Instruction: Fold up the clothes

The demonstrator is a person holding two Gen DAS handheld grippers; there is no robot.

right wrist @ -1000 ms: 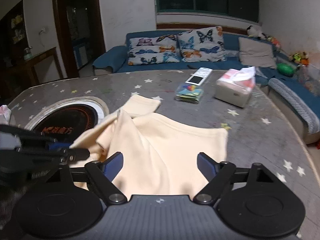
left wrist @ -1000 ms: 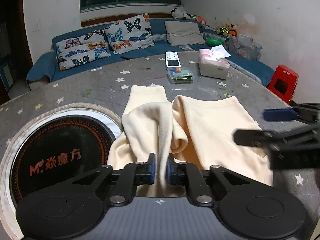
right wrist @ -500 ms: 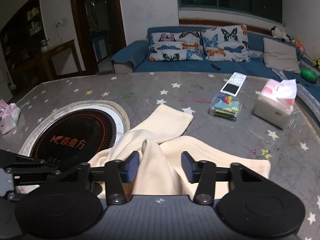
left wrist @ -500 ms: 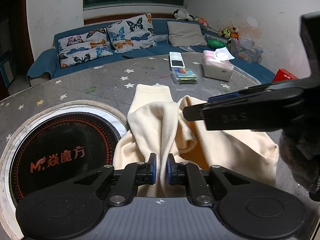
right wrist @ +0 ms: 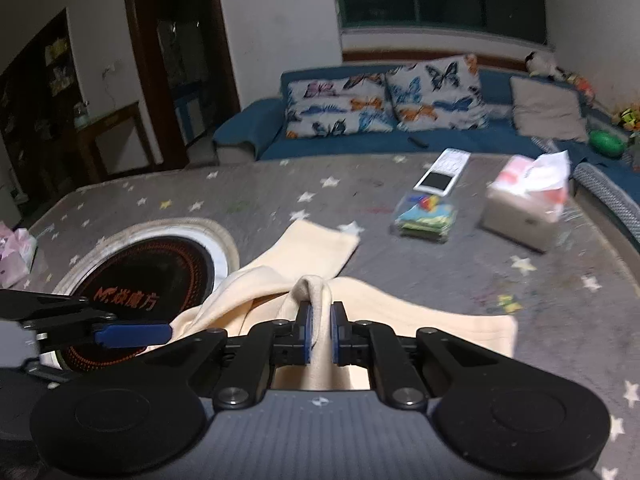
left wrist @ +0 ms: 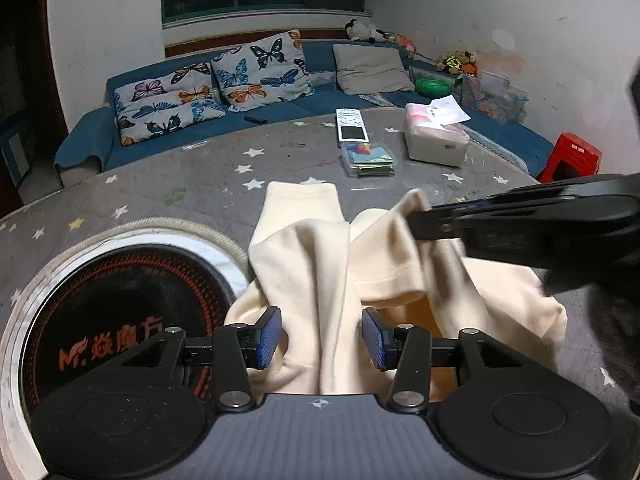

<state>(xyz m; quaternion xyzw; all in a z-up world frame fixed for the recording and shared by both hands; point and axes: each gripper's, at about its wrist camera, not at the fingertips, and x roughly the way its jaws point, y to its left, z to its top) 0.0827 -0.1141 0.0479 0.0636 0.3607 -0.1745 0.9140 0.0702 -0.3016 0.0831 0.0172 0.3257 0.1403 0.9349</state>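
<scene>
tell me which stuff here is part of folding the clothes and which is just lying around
Part of the job:
- cream garment
- left hand-held gripper, open around a fold
- right hand-held gripper, shut on a fold

Just lying about:
- remote control
- tissue box
- clear box of coloured bits
- round cooktop

One cream garment lies on the table, with one remote, one clear box and one tissue box. Two butterfly cushions and one grey cushion sit on the sofa. One red stool stands beyond the table's right edge.
</scene>
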